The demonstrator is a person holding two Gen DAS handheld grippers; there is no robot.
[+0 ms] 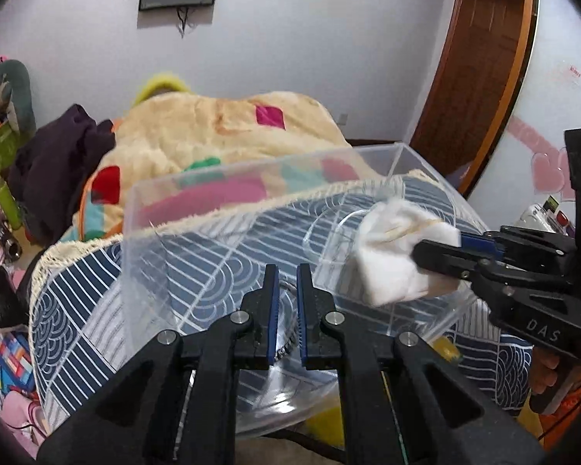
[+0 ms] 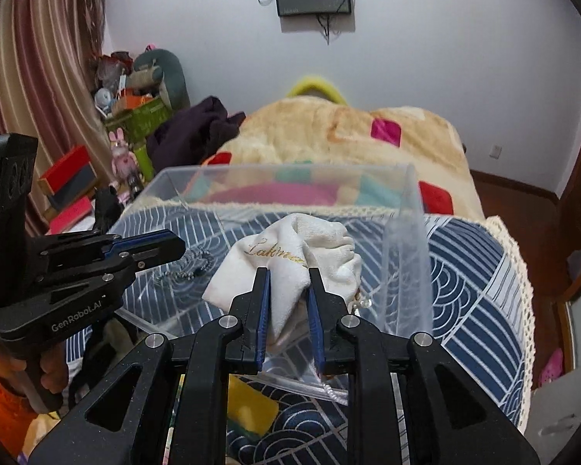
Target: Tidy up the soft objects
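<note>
R gripper [image 2: 288, 290] clamped on white cloth drawstring pouch w/ gold script [image 2: 290, 259], held over clear plastic bin [image 1: 228, 209]. L gripper [image 1: 287, 290] narrow gap, holding nothing. Bin has only bead chain [image 2: 186, 267]; pouch not yet dropped, task early.

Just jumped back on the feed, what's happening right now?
The right gripper is shut on a white cloth pouch with gold script and holds it over the clear plastic bin, which sits on a blue patterned cloth. The left gripper is held at the bin's near side, jaws only slightly apart and holding nothing. A bead chain lies in the bin.
</note>
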